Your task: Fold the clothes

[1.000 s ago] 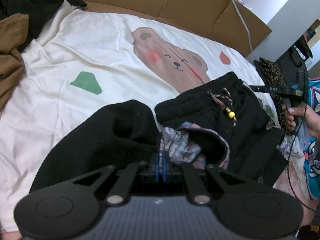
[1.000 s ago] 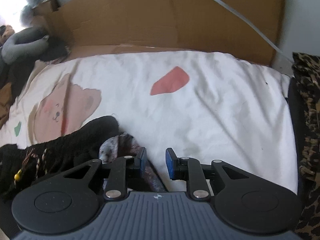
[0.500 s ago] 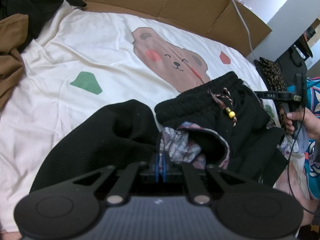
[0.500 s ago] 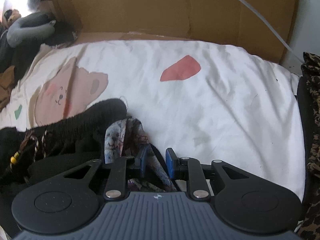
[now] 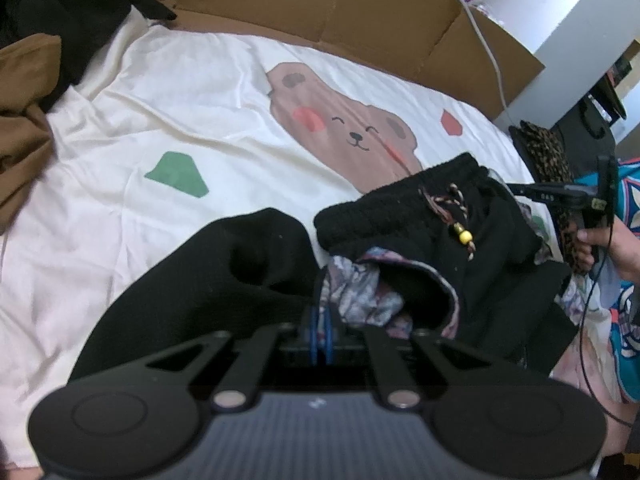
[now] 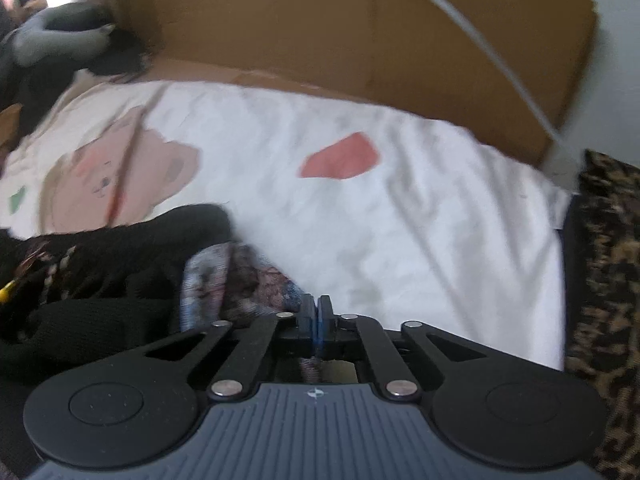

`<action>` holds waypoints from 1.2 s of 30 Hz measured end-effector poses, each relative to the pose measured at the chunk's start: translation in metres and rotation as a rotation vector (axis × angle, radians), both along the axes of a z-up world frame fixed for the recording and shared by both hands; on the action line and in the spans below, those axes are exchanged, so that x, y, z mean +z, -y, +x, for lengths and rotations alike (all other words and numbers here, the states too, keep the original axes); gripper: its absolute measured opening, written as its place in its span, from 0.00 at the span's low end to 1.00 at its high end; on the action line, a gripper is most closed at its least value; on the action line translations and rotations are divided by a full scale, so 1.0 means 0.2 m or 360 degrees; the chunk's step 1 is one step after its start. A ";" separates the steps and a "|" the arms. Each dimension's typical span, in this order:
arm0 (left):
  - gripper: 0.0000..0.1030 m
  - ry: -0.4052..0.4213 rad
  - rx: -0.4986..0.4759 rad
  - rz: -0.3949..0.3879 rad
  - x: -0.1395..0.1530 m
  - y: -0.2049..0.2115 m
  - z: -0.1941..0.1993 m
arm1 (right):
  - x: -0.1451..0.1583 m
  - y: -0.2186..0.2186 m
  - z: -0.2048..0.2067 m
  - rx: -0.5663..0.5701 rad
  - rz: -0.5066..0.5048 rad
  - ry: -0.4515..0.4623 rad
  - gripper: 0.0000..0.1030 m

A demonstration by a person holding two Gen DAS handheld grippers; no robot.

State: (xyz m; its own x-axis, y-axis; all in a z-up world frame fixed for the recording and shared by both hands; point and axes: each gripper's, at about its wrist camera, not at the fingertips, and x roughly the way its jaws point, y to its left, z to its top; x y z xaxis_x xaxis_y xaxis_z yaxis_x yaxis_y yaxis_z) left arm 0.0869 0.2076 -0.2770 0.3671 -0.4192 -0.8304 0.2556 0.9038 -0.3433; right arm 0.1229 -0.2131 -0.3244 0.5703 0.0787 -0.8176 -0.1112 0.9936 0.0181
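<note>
Right gripper (image 6: pixel 316 316) has just clamped shut on the patterned lining (image 6: pixel 256 280) of the black shorts (image 5: pixel 420 216). Left gripper (image 5: pixel 320 332) stays pinched on the same lining. Both edges held; lifting can probably begin.

Right gripper (image 6: pixel 316 316) fingers have clamped the shorts' (image 6: pixel 244 280) patterned lining.

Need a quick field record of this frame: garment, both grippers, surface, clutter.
garment: black shorts with patterned lining, crumpled, drawstring with yellow bead
left gripper: shut on the shorts' hem, lining side showing
right gripper: shut on the patterned lining edge of the shorts
surface: white bear-print sheet
backdrop: cardboard along the far edge
clutter: brown garment at the left edge, leopard-print fabric at the right
fold state: not yet folded, shorts bunched
</note>
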 end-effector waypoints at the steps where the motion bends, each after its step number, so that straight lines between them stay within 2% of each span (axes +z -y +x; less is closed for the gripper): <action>1: 0.04 0.0000 -0.0001 0.0003 0.00 0.00 0.00 | -0.01 0.01 0.01 -0.0026 0.0015 -0.0028 0.00; 5: 0.04 -0.0012 -0.0001 -0.0004 0.00 0.00 0.02 | -0.03 0.04 0.03 -0.0069 0.0124 -0.0073 0.00; 11: 0.05 -0.0025 0.0061 -0.0089 0.04 -0.05 0.05 | 0.04 0.09 0.09 -0.0120 0.0286 -0.0024 0.03; 13: 0.06 -0.0023 0.0090 -0.0123 0.05 -0.07 0.06 | 0.03 0.08 0.12 -0.0097 0.0316 -0.0045 0.13; 15: 0.08 -0.0027 0.0126 -0.0163 0.06 -0.09 0.08 | 0.00 0.05 0.13 -0.0058 0.0341 -0.0064 0.39; 16: 0.11 -0.0032 0.0143 -0.0183 0.06 -0.10 0.09 | -0.01 0.03 0.14 -0.0035 0.0343 -0.0077 0.40; 23: 0.11 -0.0071 0.0094 -0.0196 0.00 -0.07 0.13 | -0.07 -0.03 0.15 0.0031 0.0252 -0.0129 0.40; 27: 0.11 -0.0113 0.0002 -0.0154 -0.06 0.00 0.13 | -0.08 -0.05 0.13 0.0110 0.0165 -0.0133 0.40; 31: 0.10 -0.0137 -0.0018 -0.0086 -0.11 0.03 0.13 | -0.08 -0.06 0.12 0.0168 0.0118 -0.0136 0.40; 36: 0.11 -0.0099 -0.0038 -0.0001 -0.11 0.04 0.14 | -0.08 -0.07 0.11 0.0223 0.0058 -0.0136 0.40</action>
State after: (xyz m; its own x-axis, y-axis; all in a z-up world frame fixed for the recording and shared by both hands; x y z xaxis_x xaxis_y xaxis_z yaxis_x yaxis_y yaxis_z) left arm 0.1144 0.2003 -0.2989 0.3045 -0.4278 -0.8511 0.2550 0.8975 -0.3599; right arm 0.1452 -0.1985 -0.3400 0.4800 0.1830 -0.8580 -0.2448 0.9671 0.0693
